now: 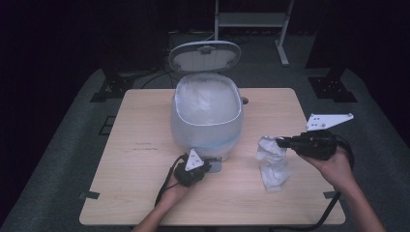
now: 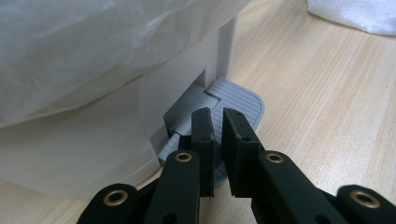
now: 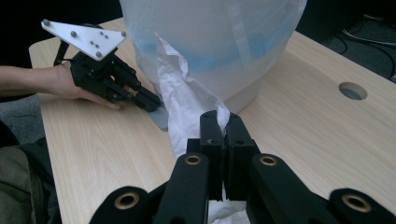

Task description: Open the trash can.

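Pedal bin's open, tissue wad is on its way in

Big pale lidded plastic bin with a clear liner sits mid-table, lid up, up and left of the right gripper, which is pinching a crumpled white paper wad that hangs long-ways down, its bottom on the light wooden table. The left gripper, jaws near-together with nothing between them, presses the ribbed grey foot pedal.

Closed jaws on bin pedal
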Available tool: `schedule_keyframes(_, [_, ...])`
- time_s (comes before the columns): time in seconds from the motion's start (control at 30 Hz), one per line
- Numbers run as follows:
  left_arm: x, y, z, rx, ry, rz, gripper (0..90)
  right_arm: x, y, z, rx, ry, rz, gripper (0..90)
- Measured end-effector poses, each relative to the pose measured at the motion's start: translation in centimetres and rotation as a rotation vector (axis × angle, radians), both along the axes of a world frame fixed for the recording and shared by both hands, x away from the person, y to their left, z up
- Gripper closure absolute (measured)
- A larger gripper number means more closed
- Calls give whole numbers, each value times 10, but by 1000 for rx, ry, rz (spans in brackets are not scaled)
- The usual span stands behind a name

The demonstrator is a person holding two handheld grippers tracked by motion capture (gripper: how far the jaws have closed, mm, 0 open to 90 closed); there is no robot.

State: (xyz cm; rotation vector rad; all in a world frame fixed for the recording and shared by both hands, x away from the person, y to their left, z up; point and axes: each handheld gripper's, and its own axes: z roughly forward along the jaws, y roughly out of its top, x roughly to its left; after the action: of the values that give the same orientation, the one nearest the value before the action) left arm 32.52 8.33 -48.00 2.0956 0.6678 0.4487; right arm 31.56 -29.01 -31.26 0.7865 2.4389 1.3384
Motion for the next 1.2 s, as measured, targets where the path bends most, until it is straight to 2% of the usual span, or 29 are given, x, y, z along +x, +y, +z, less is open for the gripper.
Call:
schedule_keyframes(0.4, [0,0,0,2,4,-1,833,1,4,31,2,-27,17,880])
schedule_keyframes(0.7, [0,0,0,3,4,-1,833,-1,12,56,8,-47,44,880])
schedule_keyframes(0.93, [0,0,0,3,5,-1,833,-1,21,73,-5,-68,64,880])
schedule_keyframes(1.2, [0,0,0,4,5,-1,832,1,27,89,-5,-71,76,880])
